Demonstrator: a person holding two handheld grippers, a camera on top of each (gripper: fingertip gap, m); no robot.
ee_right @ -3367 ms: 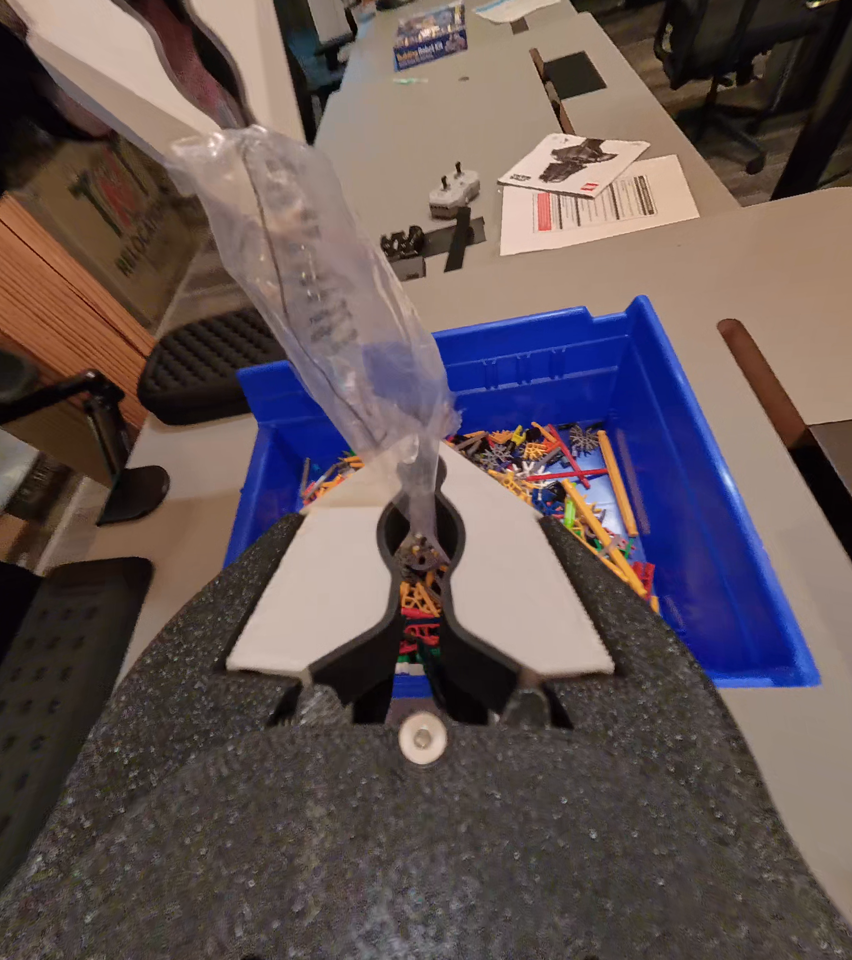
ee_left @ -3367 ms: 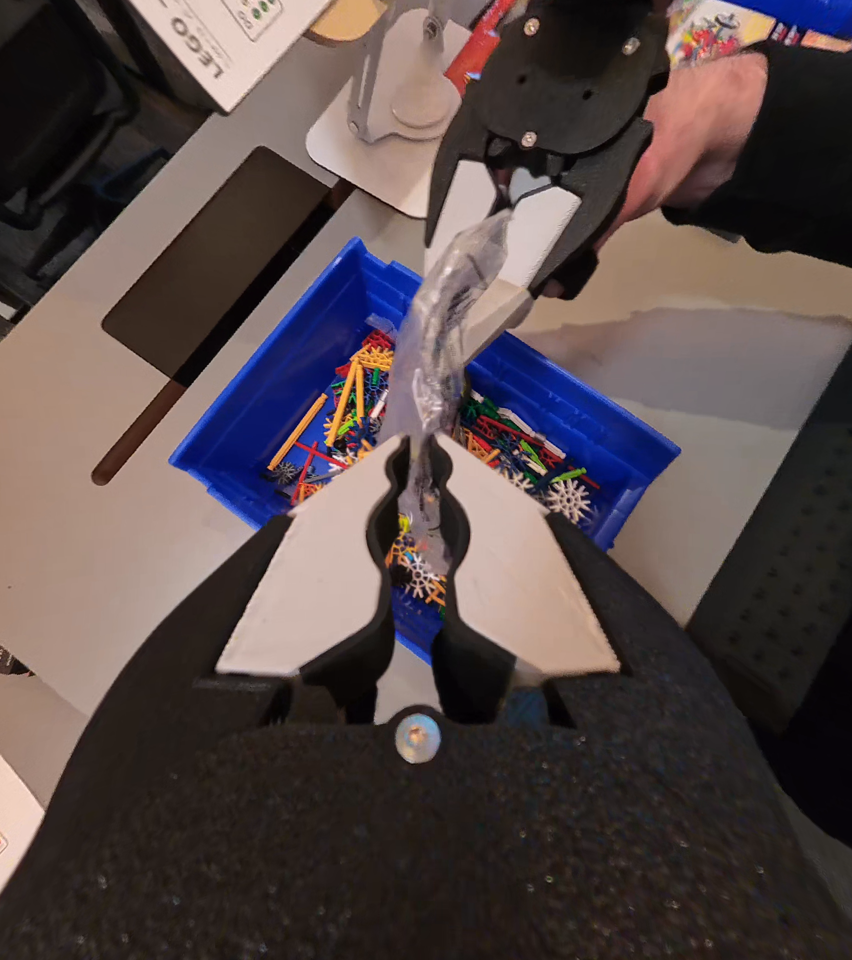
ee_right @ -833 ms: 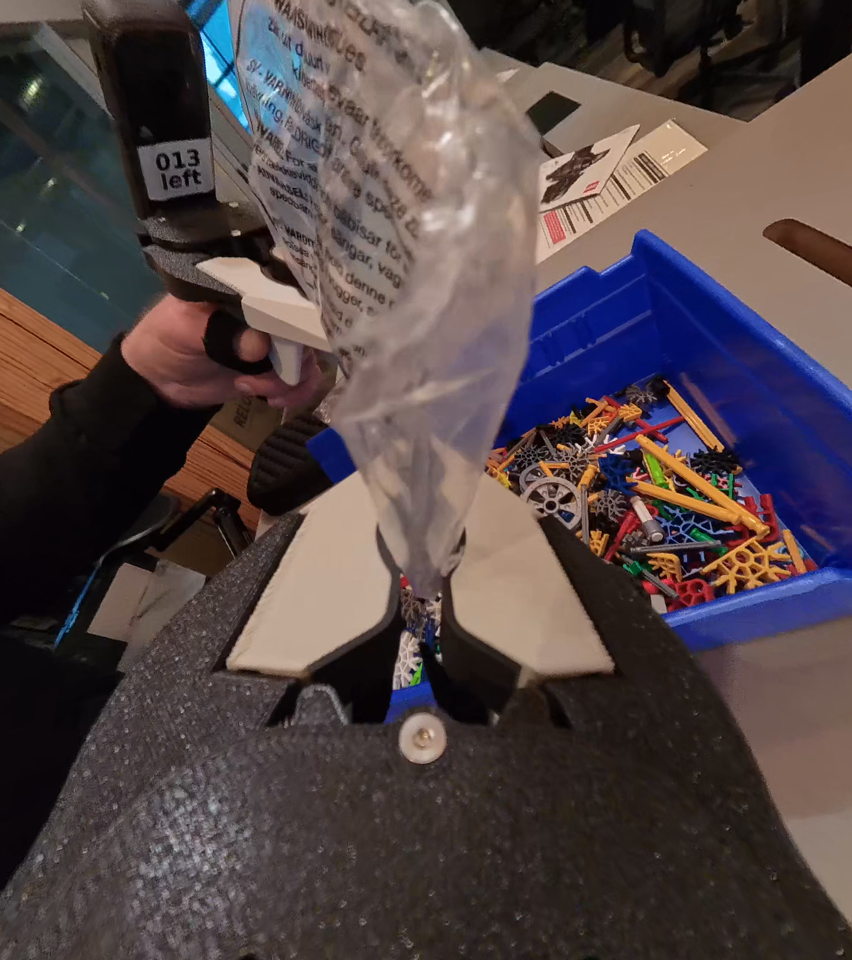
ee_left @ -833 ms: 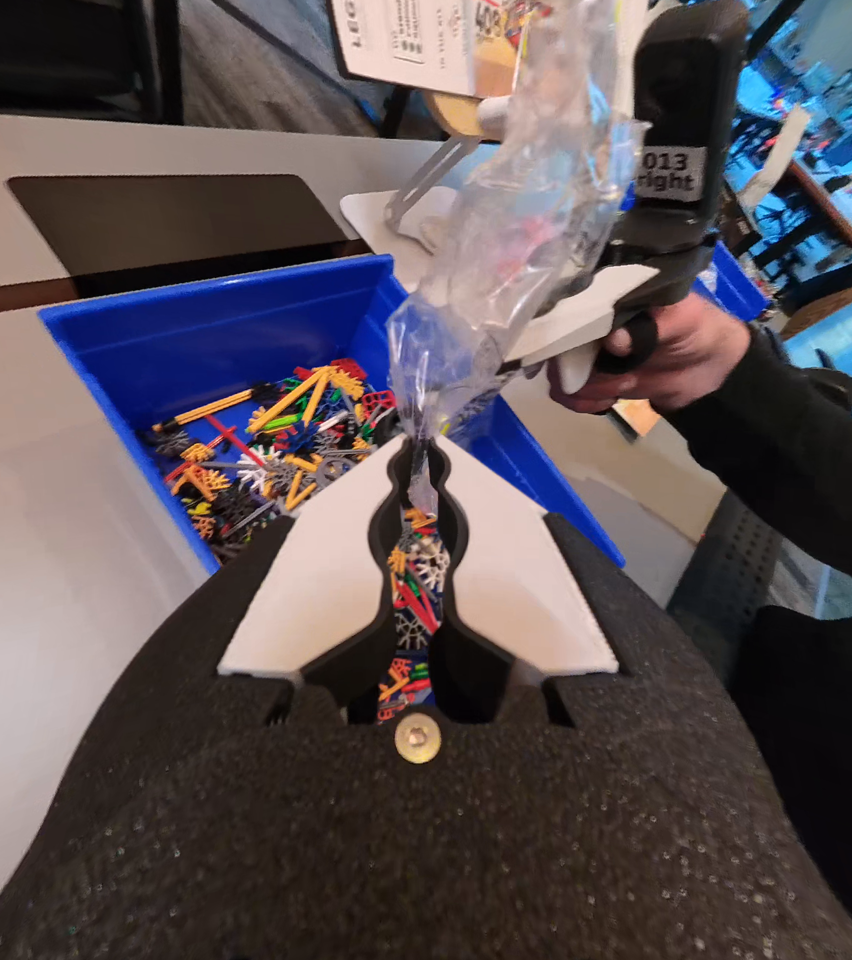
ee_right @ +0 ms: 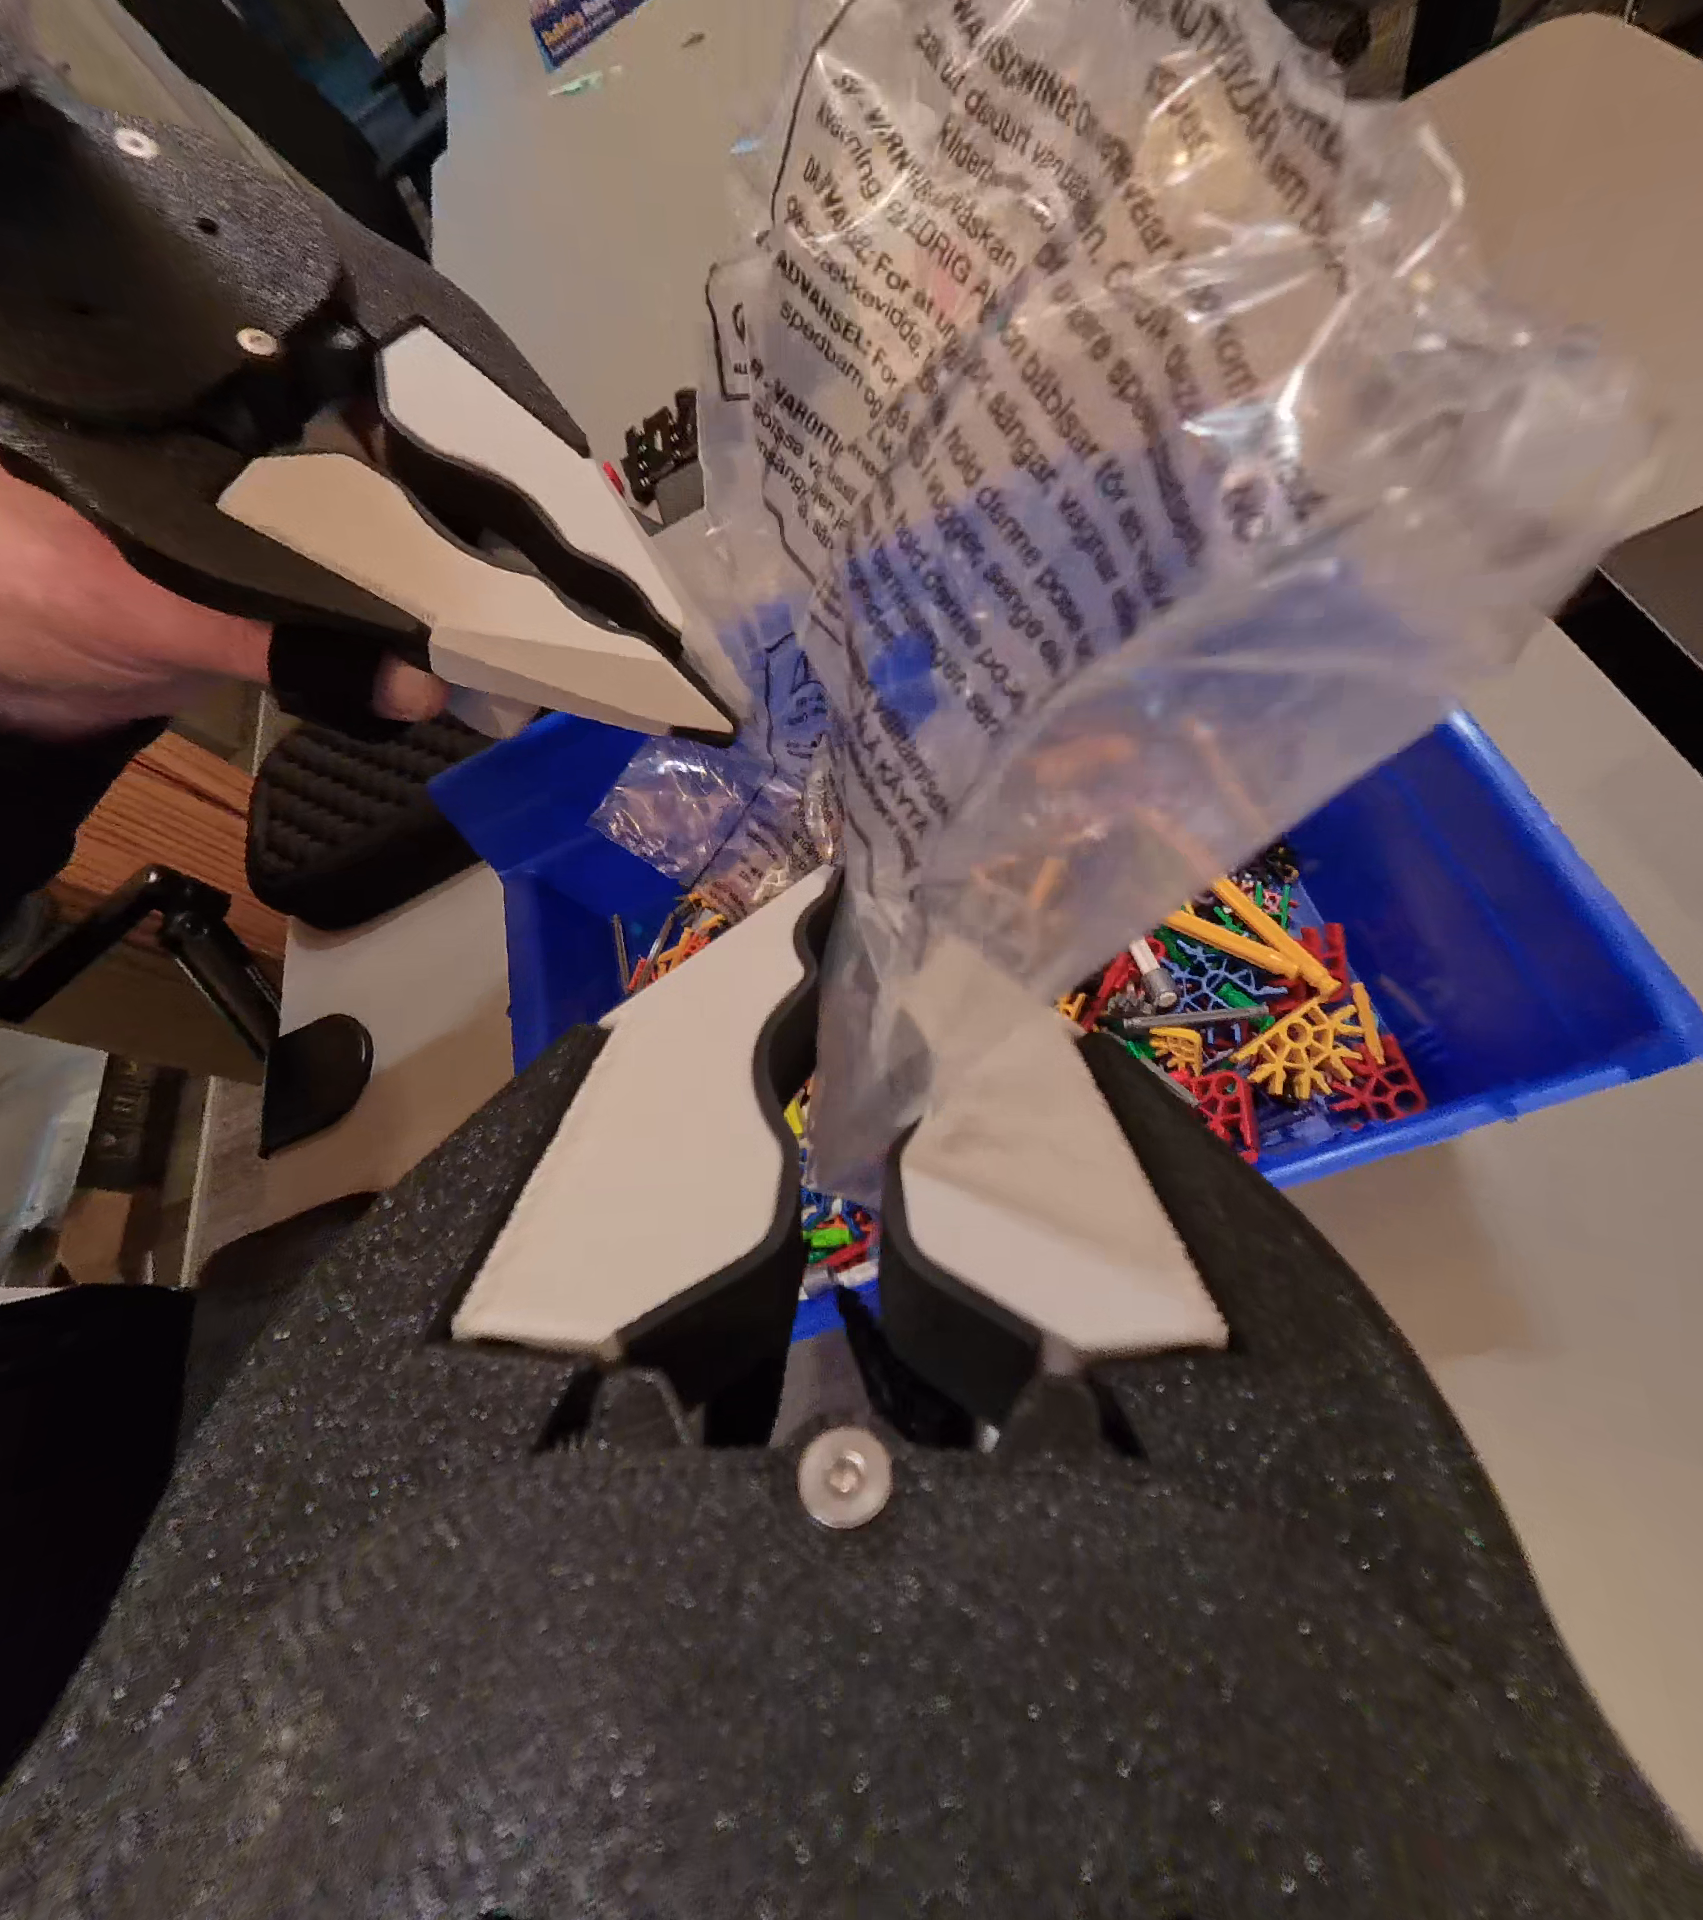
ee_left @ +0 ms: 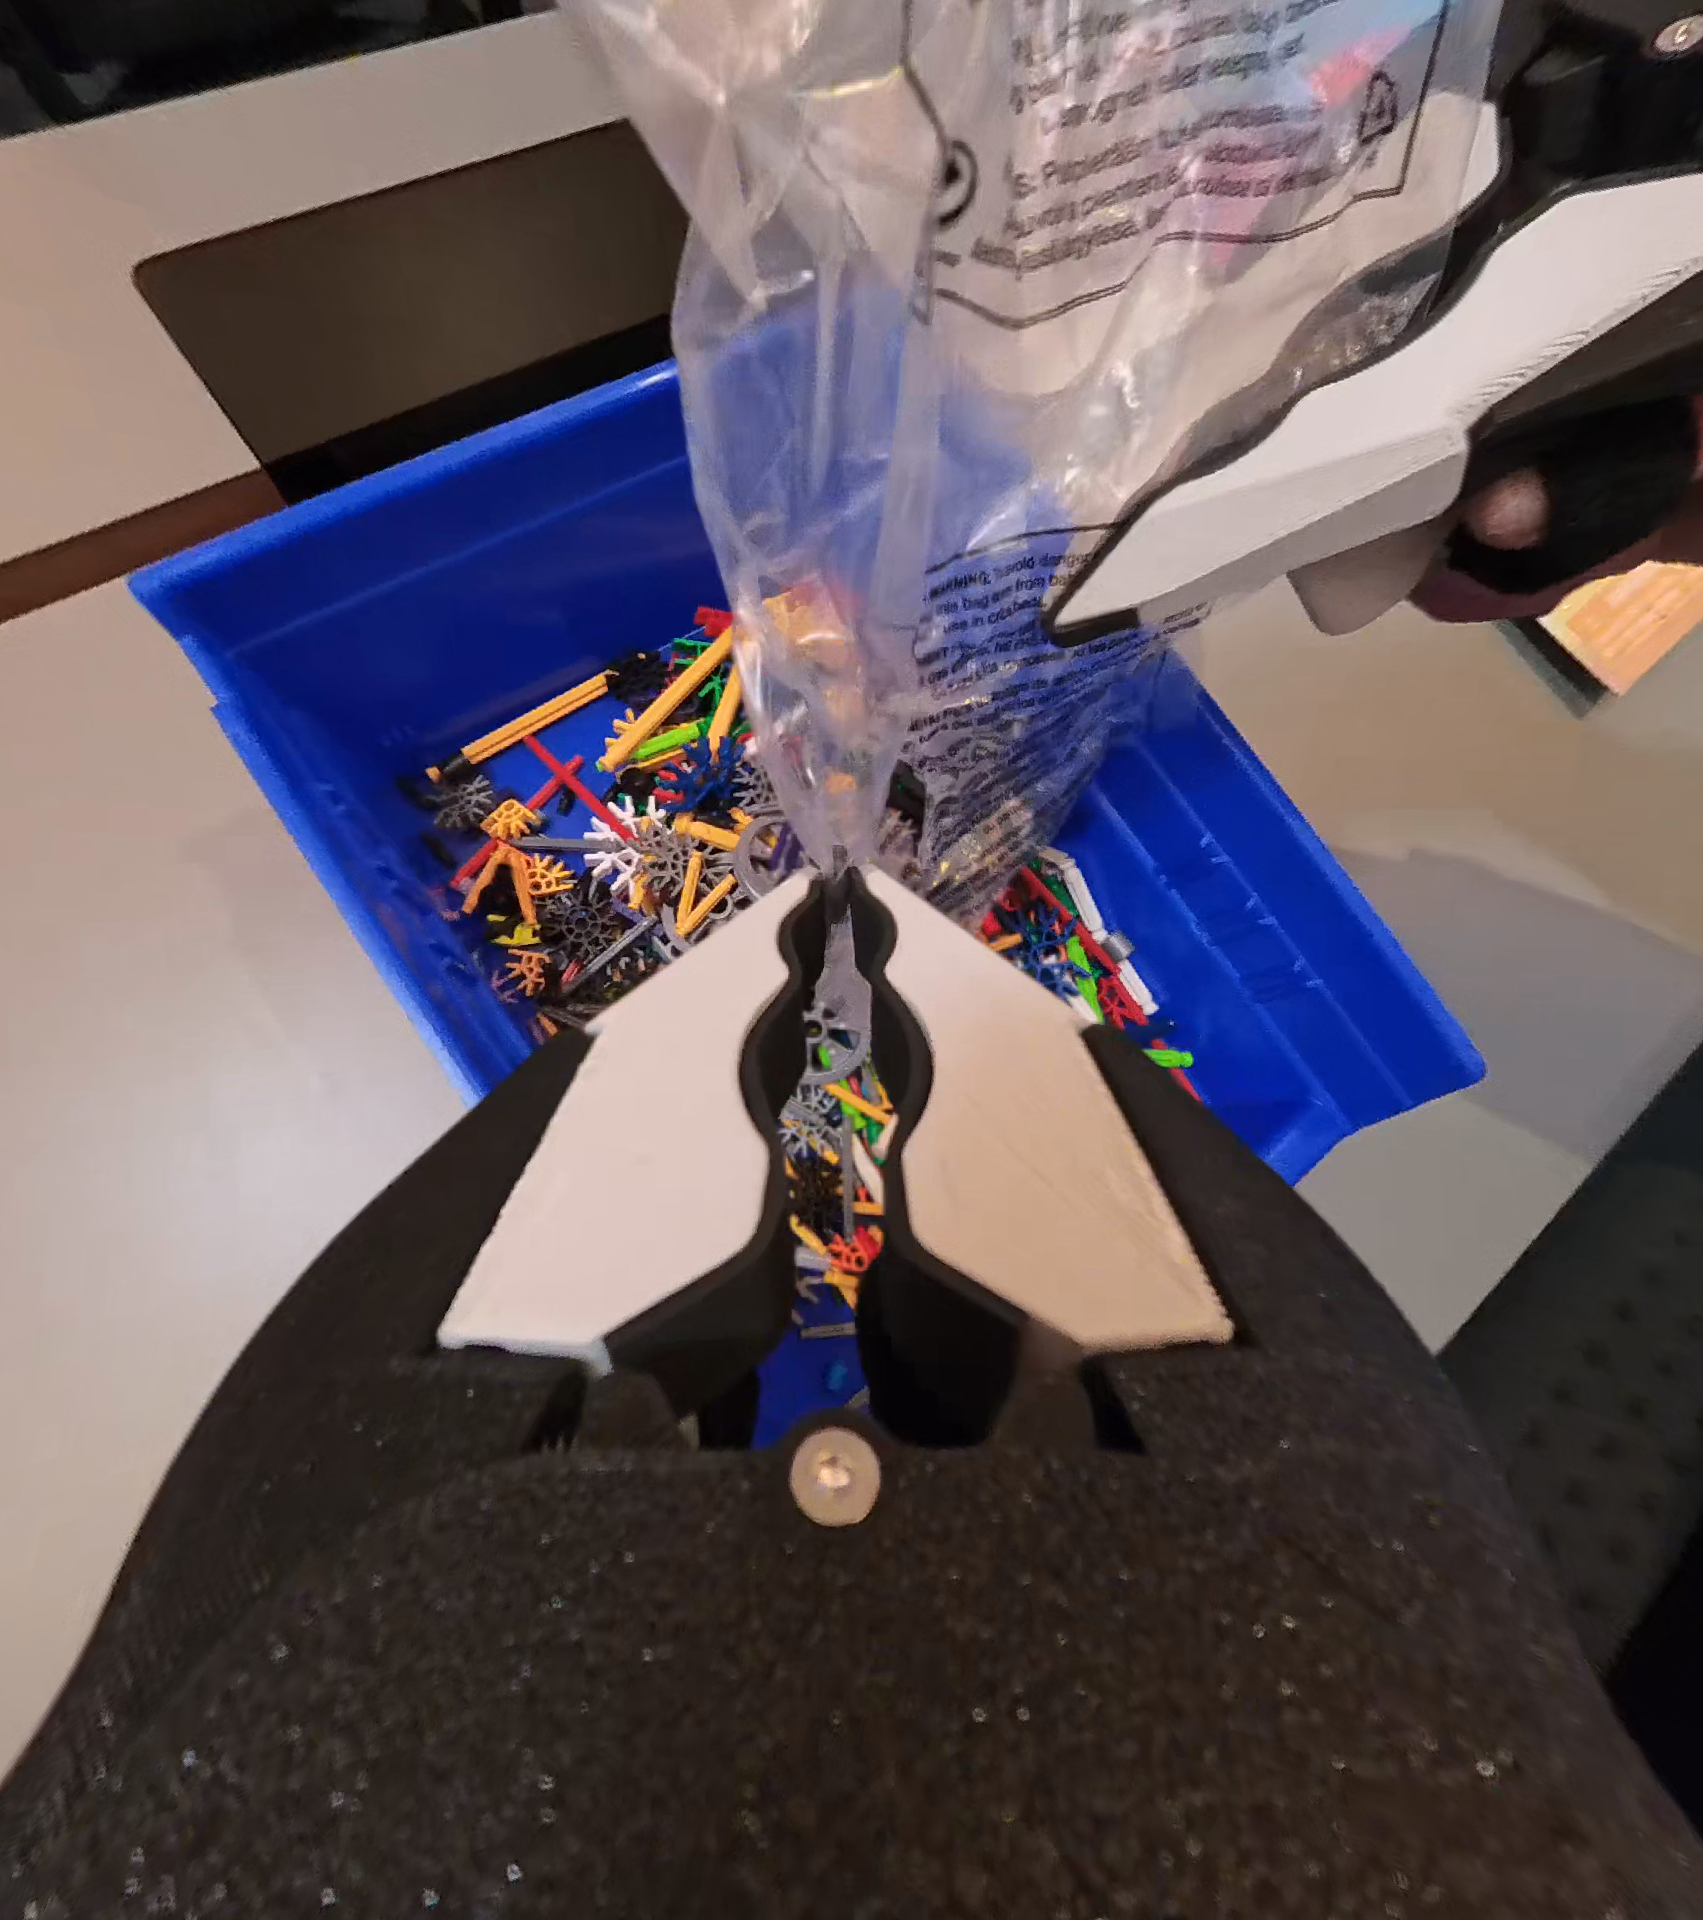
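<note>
Now both grippers, left (ee_left: pixel 839 883) and right (ee_right: pixel 852 935), pinched tight on clear bag (ee_left: pixel 930 436) above blue bin (ee_left: pixel 431 582); thin film could slip or tear.

- Your work surface is a light grey table (ee_left: pixel 99 1039).
- A blue bin (ee_left: pixel 431 623) sits directly on it.
- A dark slot (ee_left: pixel 88 561) cuts the tabletop behind the bin.

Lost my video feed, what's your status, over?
Left gripper and right gripper both shut on clear plastic bag. Bag hangs over blue bin of colourful toy pieces. No obstruction.
</note>
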